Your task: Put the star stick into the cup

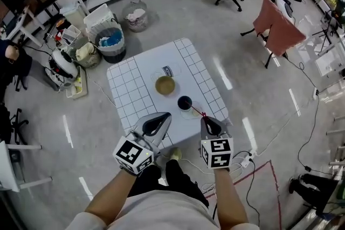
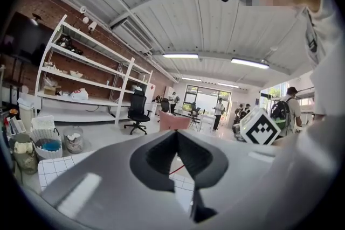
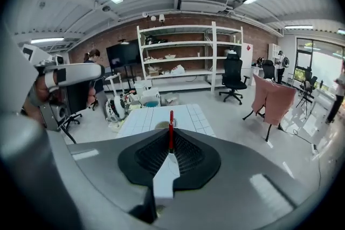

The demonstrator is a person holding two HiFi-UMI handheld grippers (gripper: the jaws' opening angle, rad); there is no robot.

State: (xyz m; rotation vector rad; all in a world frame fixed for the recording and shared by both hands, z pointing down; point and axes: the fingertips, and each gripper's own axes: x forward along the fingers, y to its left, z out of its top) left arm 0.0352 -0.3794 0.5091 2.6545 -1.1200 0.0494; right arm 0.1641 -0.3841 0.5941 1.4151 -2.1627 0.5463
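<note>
A thin red star stick [image 1: 199, 111] is pinched in my right gripper [image 1: 207, 120], whose jaws are shut on it; its far end points up-left toward the dark cup [image 1: 185, 102] on the white gridded table [image 1: 135, 94]. In the right gripper view the stick [image 3: 171, 125] rises straight out between the closed jaws of the right gripper [image 3: 171, 143]. I cannot make out its star end. My left gripper [image 1: 163, 117] hovers over the table's near edge, shut and empty. From the left gripper [image 2: 176, 136] a sliver of the red stick [image 2: 177, 169] shows.
A brownish bowl [image 1: 165, 85] sits mid-table behind the cup, with a small card [image 1: 168, 70] beyond it. Bins [image 1: 110, 43] and a basket [image 1: 135, 16] stand left of the table, a pink-draped chair [image 1: 277, 24] to the right, and cables with a power strip [image 1: 246, 159] on the floor.
</note>
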